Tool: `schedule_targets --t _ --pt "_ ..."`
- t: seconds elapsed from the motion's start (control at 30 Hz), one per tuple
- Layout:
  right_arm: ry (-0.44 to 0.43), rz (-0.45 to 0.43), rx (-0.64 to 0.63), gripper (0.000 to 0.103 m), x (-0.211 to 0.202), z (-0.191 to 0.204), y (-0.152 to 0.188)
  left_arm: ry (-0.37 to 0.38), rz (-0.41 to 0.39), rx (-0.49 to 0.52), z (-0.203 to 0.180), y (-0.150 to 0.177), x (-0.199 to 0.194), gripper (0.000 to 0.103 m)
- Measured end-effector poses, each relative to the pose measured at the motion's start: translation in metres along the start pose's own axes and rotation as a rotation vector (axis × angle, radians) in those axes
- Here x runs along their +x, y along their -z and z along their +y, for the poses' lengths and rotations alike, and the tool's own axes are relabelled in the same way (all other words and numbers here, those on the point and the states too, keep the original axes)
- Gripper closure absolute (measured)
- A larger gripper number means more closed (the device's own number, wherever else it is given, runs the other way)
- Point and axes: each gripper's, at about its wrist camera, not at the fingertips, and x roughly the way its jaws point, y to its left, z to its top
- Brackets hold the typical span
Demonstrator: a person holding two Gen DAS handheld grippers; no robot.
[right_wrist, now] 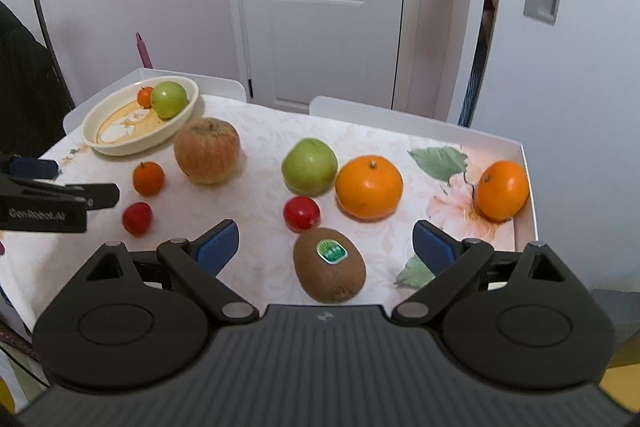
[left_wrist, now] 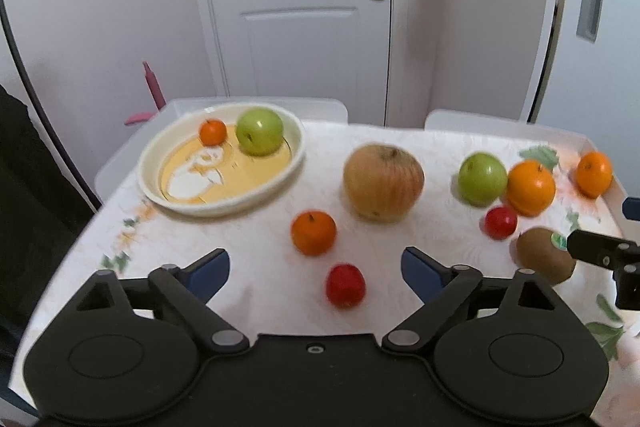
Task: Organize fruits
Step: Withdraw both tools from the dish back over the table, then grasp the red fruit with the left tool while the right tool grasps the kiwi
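Observation:
A cream bowl (left_wrist: 280, 183) at the table's far left holds a green apple (left_wrist: 259, 131) and a small tangerine (left_wrist: 213, 131). Loose on the cloth lie a large yellow-red apple (left_wrist: 383, 182), a small tangerine (left_wrist: 313, 232), a small red fruit (left_wrist: 345, 285), a green apple (right_wrist: 309, 167), two oranges (right_wrist: 369, 186) (right_wrist: 503, 190), a second red fruit (right_wrist: 301, 213) and a kiwi (right_wrist: 329, 265). My left gripper (left_wrist: 315, 273) is open above the near red fruit and touches nothing. My right gripper (right_wrist: 326, 247) is open with the kiwi between its fingers, clear of both pads.
The table (left_wrist: 256, 227) has a flowered cloth and a raised white rim (right_wrist: 528, 187) on the right. Two white chair backs (left_wrist: 500, 123) stand behind it, then a white door (left_wrist: 296, 7). Dark clothing on a rack (right_wrist: 24, 87) hangs at the left.

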Motion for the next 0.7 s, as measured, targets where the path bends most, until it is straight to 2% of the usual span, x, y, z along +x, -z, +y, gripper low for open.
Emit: schedule_targets --t 0.2,0.43,0.53,0.6,0.67,0.7 --pt "-0.018 0.023 0.006 0.000 0.016 -0.009 0.013 -0.006 0.050 0.013 -0.016 0.014 0.028 0.023" --pt "-0.033 0.048 0.001 0.000 0.034 -0.011 0.021 -0.010 0.083 0.020 -0.024 0.020 0.053 0.045" --pt "-0.040 0.049 -0.001 0.000 0.039 -0.013 0.023 -0.005 0.078 0.010 -0.025 0.020 0.055 0.049" --pt "-0.048 0.055 -0.002 0.005 0.043 -0.013 0.023 -0.008 0.076 0.011 -0.025 0.020 0.056 0.051" --pt "-0.058 0.065 -0.001 0.010 0.046 -0.014 0.024 0.001 0.076 0.010 -0.025 0.020 0.056 0.064" --pt "-0.061 0.068 0.000 0.010 0.048 -0.013 0.024 0.003 0.077 0.010 -0.025 0.020 0.055 0.067"
